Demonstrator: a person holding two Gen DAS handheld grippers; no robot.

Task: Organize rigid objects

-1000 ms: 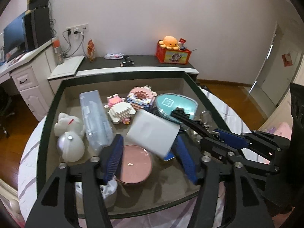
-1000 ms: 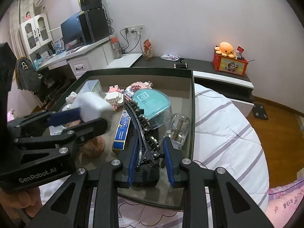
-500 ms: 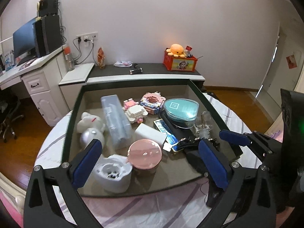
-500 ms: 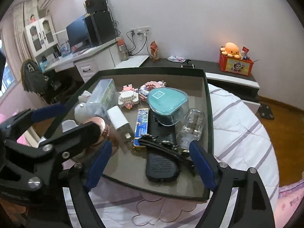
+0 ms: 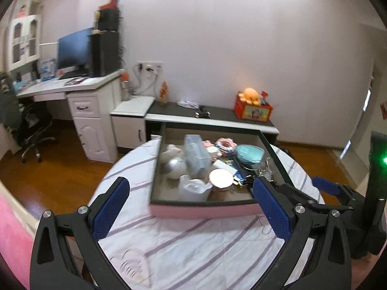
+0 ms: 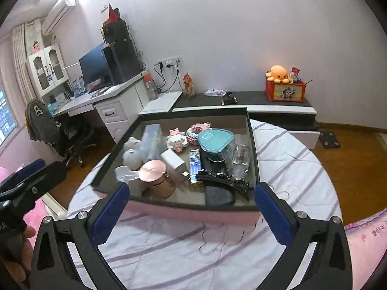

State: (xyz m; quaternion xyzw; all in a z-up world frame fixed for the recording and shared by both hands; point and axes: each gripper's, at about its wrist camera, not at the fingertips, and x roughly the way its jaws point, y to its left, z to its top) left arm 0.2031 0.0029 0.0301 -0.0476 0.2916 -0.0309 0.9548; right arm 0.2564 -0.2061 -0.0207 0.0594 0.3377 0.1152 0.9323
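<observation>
Both the left gripper (image 5: 191, 200) and the right gripper (image 6: 189, 207) are held spread wide with nothing between the pads, above the striped cloth (image 6: 290, 169) and short of the pink-sided tray (image 6: 193, 213), where the rigid objects are packed closely together. Trouble is judged likeliest in that crowding: the glass jar (image 6: 240, 159) lying beside the teal-lidded container (image 6: 215, 140) could be rolled, or the black hair clip (image 6: 222, 180) snagged, if a neighbour is nudged. No writing on these items can be read.
</observation>
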